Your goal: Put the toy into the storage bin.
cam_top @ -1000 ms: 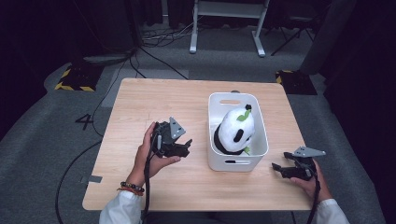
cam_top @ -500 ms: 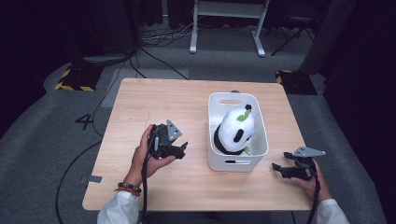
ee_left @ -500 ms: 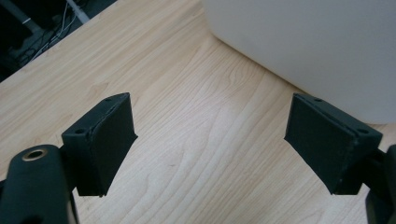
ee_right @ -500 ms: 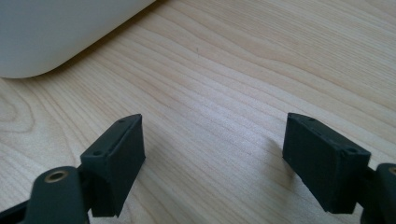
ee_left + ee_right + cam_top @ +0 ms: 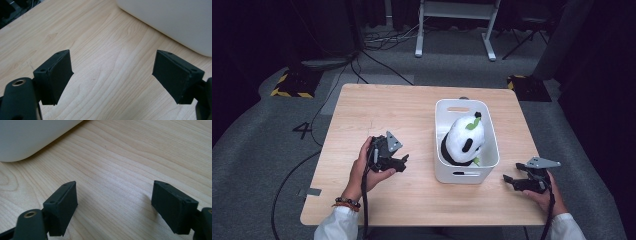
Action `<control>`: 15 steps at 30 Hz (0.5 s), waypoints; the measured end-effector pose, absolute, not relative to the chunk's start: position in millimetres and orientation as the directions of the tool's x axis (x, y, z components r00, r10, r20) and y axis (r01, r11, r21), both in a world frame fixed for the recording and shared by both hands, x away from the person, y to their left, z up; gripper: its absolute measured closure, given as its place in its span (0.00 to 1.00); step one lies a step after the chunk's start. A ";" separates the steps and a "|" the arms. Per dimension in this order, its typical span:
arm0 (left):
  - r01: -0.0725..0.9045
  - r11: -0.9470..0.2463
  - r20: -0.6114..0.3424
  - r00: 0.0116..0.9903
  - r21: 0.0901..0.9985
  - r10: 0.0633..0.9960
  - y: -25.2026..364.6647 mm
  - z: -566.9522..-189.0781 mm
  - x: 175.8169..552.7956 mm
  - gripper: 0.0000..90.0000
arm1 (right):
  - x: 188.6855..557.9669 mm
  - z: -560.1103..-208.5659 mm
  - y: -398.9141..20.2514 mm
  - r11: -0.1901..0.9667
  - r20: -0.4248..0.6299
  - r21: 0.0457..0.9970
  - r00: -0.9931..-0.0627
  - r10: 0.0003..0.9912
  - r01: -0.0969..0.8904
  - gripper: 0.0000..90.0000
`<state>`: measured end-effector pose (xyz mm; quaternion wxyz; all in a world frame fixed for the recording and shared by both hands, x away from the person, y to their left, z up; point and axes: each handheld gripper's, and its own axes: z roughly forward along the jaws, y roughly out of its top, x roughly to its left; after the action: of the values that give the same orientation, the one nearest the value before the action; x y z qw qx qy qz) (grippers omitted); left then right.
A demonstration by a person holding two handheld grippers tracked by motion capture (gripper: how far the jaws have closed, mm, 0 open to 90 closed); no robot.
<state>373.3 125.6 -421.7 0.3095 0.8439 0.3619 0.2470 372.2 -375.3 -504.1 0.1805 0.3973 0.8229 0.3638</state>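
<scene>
We see the left gripper with jaws wide apart and nothing between them — only the bare table under it. The right gripper is also open (and empty). The white bin between them holds a panda plush.

A pale wooden table with fine, matt grain carries a smooth white plastic bin holding a soft black-and-white plush panda with green cloth leaves. The left gripper and right gripper show matt black jaws of faintly textured plastic. Grey carpet covers the floor.
</scene>
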 end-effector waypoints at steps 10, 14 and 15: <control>0.480 -0.552 0.179 0.623 0.682 0.762 131.3 -437.3 370.9 0.18 | 372.2 -504.1 -375.3 0.420 -0.008 0.742 -0.620 0.785 0.522 0.23; 0.478 -0.582 0.206 0.630 0.658 0.749 131.5 -445.9 367.6 0.18 | 372.2 -504.1 -375.3 0.420 -0.008 0.742 -0.619 0.785 0.522 0.23; 0.482 -0.588 0.206 0.633 0.650 0.747 132.2 -447.6 367.3 0.18 | 372.2 -504.1 -375.3 0.420 -0.008 0.742 -0.619 0.785 0.522 0.23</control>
<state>367.3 132.2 -447.6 0.2797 0.8591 0.3576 0.2363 372.2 -375.3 -504.1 0.1807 0.3972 0.8230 0.3638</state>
